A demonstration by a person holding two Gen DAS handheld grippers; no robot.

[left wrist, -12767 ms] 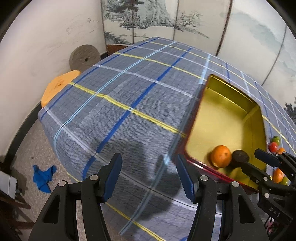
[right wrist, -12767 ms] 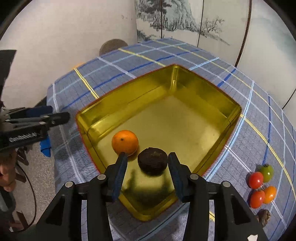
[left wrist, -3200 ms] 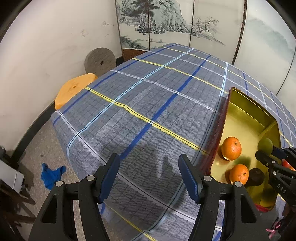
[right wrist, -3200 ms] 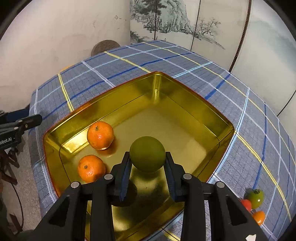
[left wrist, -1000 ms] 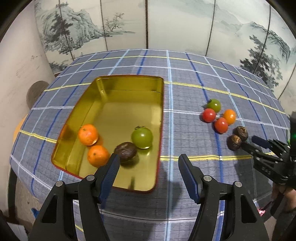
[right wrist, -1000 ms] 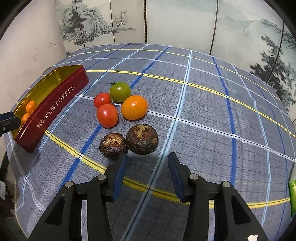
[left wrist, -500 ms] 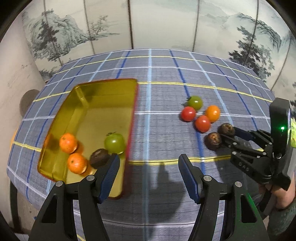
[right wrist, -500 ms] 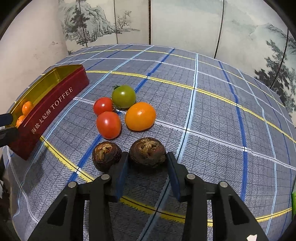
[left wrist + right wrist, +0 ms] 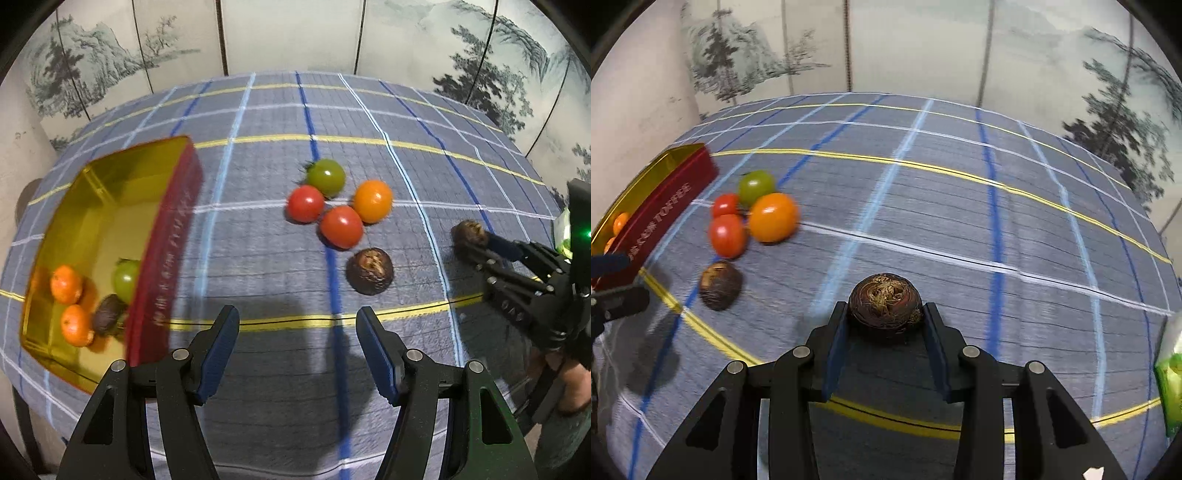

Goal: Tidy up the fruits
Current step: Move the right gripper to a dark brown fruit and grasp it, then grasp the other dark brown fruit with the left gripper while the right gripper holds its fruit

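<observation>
- Right hand-held gripper (image 9: 885, 326) clamps a dark brown round fruit (image 9: 885, 300) between its blue pads, held by the sides; fruit is lifted off or just above the surface (image 9: 960, 229), can't tell which.
- Left hand-held gripper (image 9: 297, 350) is spread wide, holding nothing, hovering over the checked cloth near the front edge.
- Risk: held fruit is round with a rough skin, pads touch only a narrow band on each flank, so a fast swing toward the tin could roll it out. Judgement only.
- Risk: carry path to the tin passes over the loose fruit; a low pass could knock the second brown fruit (image 9: 369, 271) or scatter the tomatoes.
- Risk: left hand-held gripper sits between the fruit and the tin, so the two tools could clash.
- Orientation: held fruit is squat, nearly round, no clear long axis; its fibrous crown faces up toward the camera.
- Beyond it, second brown fruit lies on the cloth, crown up too.
- Further back: two red tomatoes (image 9: 340, 226), an orange one (image 9: 373, 201) and a green one (image 9: 325, 177), clustered and touching.
- Gold toffee tin (image 9: 162, 236) sits at far left, red wall facing the cluster; inside are two mandarins (image 9: 66, 284), a green tomato (image 9: 125, 279) and a brown fruit.
- Tin's long axis runs away from the front edge; images blurred.
</observation>
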